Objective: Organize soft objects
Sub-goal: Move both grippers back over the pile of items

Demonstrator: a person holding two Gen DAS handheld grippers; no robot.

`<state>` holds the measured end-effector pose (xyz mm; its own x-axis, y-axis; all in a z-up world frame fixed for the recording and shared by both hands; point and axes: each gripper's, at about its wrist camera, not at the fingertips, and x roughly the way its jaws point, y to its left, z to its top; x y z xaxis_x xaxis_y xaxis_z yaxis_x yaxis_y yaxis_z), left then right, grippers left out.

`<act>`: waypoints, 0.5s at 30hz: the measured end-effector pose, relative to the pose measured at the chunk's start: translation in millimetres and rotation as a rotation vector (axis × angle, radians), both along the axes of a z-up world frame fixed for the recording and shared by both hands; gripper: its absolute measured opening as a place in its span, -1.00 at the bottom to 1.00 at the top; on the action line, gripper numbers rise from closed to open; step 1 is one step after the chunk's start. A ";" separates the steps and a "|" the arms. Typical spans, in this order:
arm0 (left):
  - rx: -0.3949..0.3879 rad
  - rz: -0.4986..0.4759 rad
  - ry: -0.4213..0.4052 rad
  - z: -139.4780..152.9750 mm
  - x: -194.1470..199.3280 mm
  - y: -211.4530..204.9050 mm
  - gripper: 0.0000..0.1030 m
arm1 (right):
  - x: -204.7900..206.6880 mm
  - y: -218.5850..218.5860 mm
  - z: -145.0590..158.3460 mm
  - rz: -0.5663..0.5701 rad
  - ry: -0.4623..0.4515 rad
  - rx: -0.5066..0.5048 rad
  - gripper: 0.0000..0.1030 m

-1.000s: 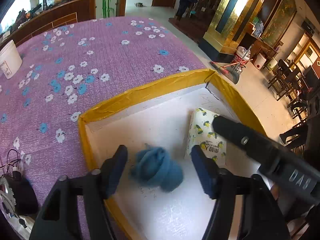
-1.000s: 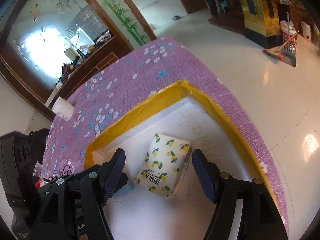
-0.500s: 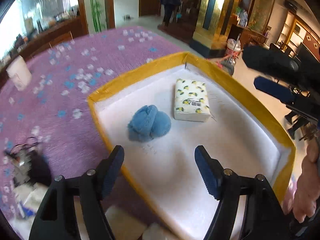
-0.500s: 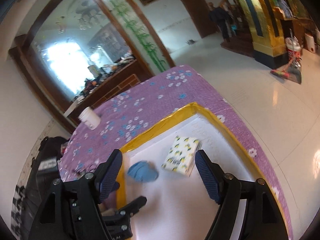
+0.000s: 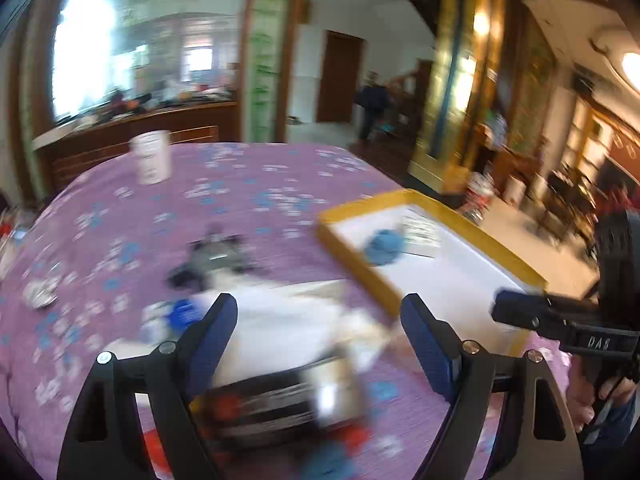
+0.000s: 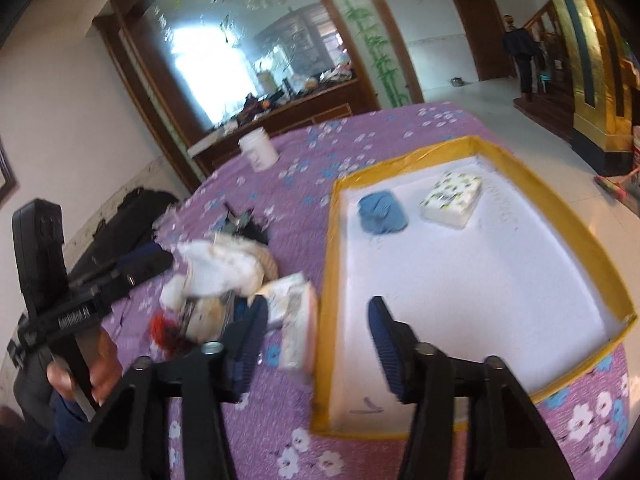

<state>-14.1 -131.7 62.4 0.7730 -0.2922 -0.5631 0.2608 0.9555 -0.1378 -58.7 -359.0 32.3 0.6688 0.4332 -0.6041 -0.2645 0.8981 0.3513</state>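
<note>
A yellow-rimmed white tray (image 6: 552,216) (image 5: 476,236) holds a rolled blue cloth (image 6: 382,214) (image 5: 384,246) and a lemon-print tissue pack (image 6: 452,198) (image 5: 420,232). Left of the tray lies a pile of soft items: a white cloth (image 6: 220,266) (image 5: 280,320), a tissue pack (image 6: 294,320) and small red and blue pieces. My left gripper (image 5: 316,344) is open and empty above the pile, which is blurred. My right gripper (image 6: 316,340) is open and empty over the tray's left rim.
A purple flowered cloth (image 6: 360,148) covers the table. A white tub (image 6: 258,154) (image 5: 151,162) stands at the far side. A dark tangle of cables (image 5: 208,258) lies beyond the pile. The floor drops off right of the tray.
Both grippers have pulled back from the tray toward the left. The left one let go of the blue cloth, which stays in the tray, and now points at the pile.
</note>
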 end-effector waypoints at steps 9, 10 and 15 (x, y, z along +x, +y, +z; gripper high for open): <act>-0.246 0.132 0.109 -39.5 16.0 104.8 0.61 | 1.8 84.5 -19.8 0.081 -0.026 -0.284 -0.23; -0.257 0.123 0.109 -40.2 14.4 106.1 0.61 | -1.5 91.3 -19.1 0.136 -0.022 -0.269 -0.23; -0.220 0.076 0.069 -33.5 9.0 97.3 0.61 | -24.0 112.3 -17.9 0.324 0.002 -0.161 -0.22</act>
